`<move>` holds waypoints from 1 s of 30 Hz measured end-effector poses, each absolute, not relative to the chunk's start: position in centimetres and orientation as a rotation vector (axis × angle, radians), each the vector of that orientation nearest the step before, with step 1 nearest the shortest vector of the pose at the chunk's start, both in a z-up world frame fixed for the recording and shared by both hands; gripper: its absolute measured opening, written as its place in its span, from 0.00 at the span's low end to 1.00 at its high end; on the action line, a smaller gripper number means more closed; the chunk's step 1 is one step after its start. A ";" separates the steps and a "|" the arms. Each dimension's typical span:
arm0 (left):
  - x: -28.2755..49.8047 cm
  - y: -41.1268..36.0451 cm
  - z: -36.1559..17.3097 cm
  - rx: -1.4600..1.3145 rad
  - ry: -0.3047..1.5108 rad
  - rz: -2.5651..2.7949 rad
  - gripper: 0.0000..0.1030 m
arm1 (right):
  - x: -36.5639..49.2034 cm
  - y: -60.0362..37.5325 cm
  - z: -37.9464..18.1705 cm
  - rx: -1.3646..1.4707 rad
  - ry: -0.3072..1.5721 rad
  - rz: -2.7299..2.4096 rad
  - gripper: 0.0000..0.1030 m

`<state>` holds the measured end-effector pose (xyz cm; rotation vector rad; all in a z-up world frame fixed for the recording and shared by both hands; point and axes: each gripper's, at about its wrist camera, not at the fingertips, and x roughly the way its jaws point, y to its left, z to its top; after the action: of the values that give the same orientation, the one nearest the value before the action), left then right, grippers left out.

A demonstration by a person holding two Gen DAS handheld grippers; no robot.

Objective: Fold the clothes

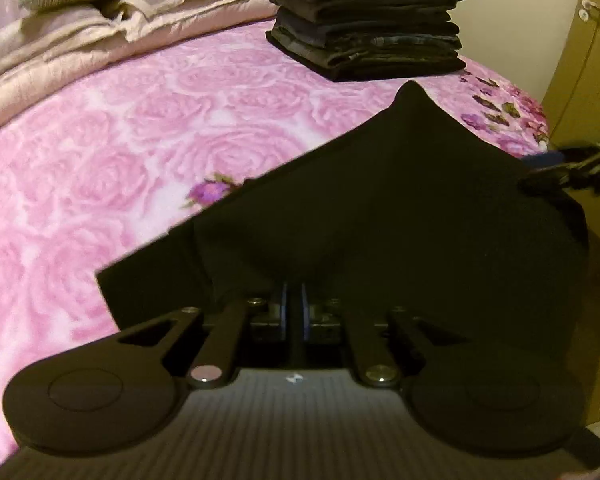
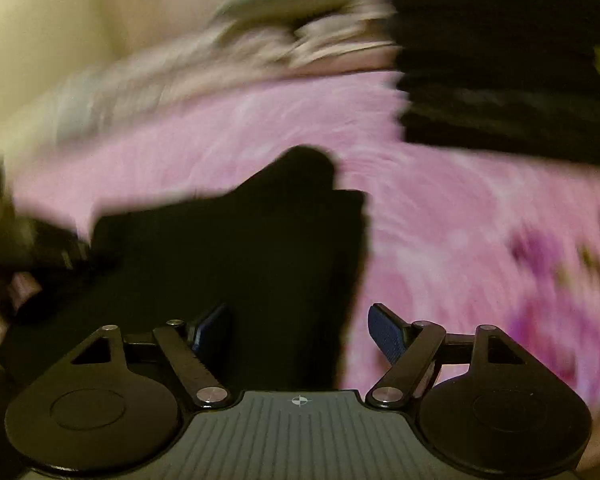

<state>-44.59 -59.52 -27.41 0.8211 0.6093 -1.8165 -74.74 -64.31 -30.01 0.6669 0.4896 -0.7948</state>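
Two grippers: left gripper [image 1: 294, 312] pinches the black garment [image 1: 380, 200]; right gripper [image 2: 300, 328] gapes wide, holding nothing.

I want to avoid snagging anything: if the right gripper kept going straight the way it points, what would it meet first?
Most likely the black garment, which lies directly ahead between the right gripper's open jaws, on the pink blanket. The view is blurred, so depth is uncertain.

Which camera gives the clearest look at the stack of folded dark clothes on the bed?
The left wrist view: the stack of folded clothes is sharp there, its separate layers distinct on the pink blanket. The right wrist view shows the same stack only as a motion-blurred dark block at upper right.
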 end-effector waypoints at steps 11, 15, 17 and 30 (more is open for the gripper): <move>-54.2 -65.2 -23.7 0.901 0.518 -2.118 0.10 | -81.5 -59.9 -33.5 0.938 0.187 -0.584 0.74; -57.9 -67.7 -25.3 0.993 0.475 -2.149 0.10 | -82.2 -64.3 -34.3 1.114 0.119 -0.406 0.74; -59.0 -68.3 -26.4 1.037 0.463 -2.122 0.10 | -81.5 -66.5 -35.5 1.252 0.118 -0.244 0.74; -58.9 -68.9 -27.2 0.978 0.485 -2.132 0.08 | -82.4 -62.9 -33.5 1.145 0.229 -0.392 0.68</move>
<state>-58.91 -68.95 -27.18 0.9780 0.4853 -2.1323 -82.36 -62.89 -33.55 1.1449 0.2290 -0.3921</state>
